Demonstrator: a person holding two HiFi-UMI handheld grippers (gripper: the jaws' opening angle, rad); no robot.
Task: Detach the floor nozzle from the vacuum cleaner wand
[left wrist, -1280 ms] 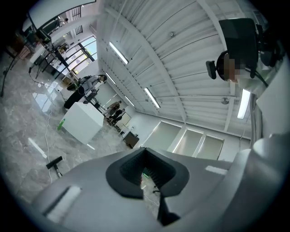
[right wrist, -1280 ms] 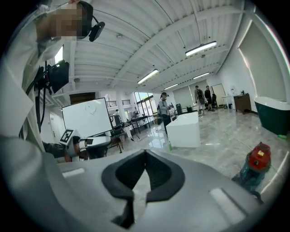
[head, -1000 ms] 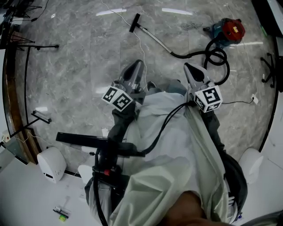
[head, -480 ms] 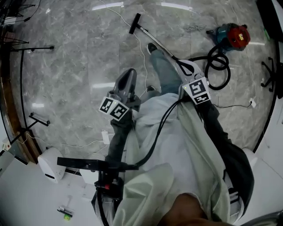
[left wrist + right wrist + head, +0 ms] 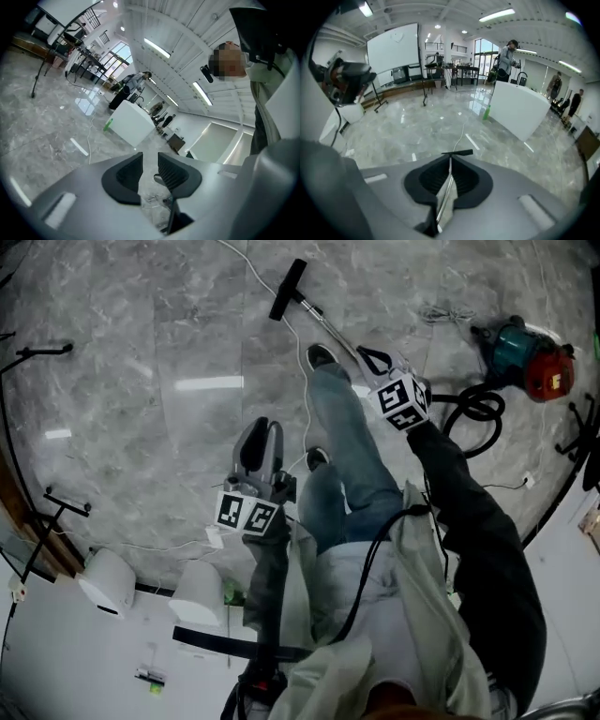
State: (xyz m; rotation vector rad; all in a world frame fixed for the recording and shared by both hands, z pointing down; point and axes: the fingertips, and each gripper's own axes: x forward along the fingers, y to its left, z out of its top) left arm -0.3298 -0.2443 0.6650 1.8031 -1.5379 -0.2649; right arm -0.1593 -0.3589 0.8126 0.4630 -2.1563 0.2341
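Two tongs, unequal reach. Right tongs (image 5: 367, 356) clenched, empty, pointing down at near end of wand (image 5: 328, 326); contact unclear. Left tongs (image 5: 260, 432) opening, nothing between, well apart from wand. Wand lies flat on floor, long axis running diagonally up-left from right tongs to floor nozzle (image 5: 288, 289) at far end. Judgement: right hand nearer; nozzle joint lies farther along wand, beyond both tongs.

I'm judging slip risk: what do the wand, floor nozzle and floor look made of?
Wand: likely metal, bright silver with a glint.
Floor nozzle: probably plastic, matte black, though too small to be sure.
Floor: polished grey stone or stone-look tile, veined, with mirror-like glare streaks.
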